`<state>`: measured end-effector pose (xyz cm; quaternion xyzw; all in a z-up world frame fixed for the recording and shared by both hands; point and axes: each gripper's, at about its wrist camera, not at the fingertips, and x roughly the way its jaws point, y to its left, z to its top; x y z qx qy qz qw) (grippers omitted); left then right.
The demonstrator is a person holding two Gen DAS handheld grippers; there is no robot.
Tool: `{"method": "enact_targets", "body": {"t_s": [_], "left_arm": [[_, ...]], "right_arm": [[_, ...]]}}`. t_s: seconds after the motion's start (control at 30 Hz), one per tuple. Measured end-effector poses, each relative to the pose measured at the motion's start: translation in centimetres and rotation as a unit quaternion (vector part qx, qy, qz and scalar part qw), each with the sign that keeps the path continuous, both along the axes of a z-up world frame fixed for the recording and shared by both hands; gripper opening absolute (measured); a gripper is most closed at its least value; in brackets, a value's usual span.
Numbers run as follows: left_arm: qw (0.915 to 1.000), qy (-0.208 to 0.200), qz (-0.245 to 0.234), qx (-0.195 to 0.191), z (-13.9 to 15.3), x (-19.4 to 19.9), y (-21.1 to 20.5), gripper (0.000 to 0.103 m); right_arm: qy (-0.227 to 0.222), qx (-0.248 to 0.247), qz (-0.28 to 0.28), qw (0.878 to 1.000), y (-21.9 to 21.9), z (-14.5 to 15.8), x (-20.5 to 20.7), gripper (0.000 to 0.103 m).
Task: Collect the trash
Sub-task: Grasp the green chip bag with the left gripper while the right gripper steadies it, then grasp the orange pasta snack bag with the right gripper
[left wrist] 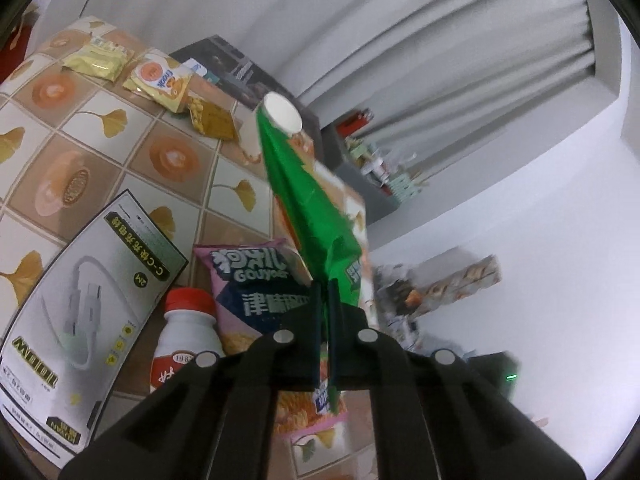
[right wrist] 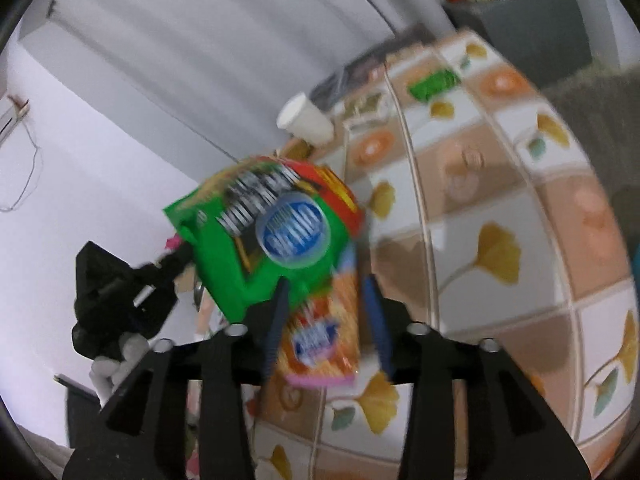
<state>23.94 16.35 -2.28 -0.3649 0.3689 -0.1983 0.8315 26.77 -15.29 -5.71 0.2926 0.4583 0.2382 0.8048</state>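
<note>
Left tool [left wrist: 325,292] clenched on green snack bag [left wrist: 308,200]; right tool [right wrist: 326,300] released, straddling pink packet [right wrist: 324,344].

Each camera sits just behind its own fingers, tilted down over the tablecloth [left wrist: 100,120]. The left view looks close along the green bag [left wrist: 316,216]; the right view sees that bag [right wrist: 224,248] and the paper cup [right wrist: 306,120].

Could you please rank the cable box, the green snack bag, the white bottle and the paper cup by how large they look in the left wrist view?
1. cable box
2. green snack bag, though nearness to the camera inflates it
3. white bottle, partly hidden
4. paper cup, farthest away and mostly covered
</note>
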Motion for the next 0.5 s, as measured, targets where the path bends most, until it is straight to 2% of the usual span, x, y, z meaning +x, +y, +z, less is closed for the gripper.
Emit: {"method": "enact_targets", "body": {"t_s": [0.13,0.43,0.5], "left_arm": [[0.9997,-0.013,0.012,-0.014,0.6,-0.6,1.0,0.002],[0.9991,-0.027,0.022,-0.022,1.4,-1.4,2.4,0.002],[0.9992,-0.026,0.022,-0.023,1.4,-1.6,2.6,0.002]], "right_arm": [[0.047,0.006,0.017,0.999,1.1,-2.0,0.8,0.048],[0.079,0.089,0.031,0.992,2.2,-4.5,3.8,0.051],[0.084,0.096,0.033,0.991,2.7,-4.7,3.9,0.050]]}}
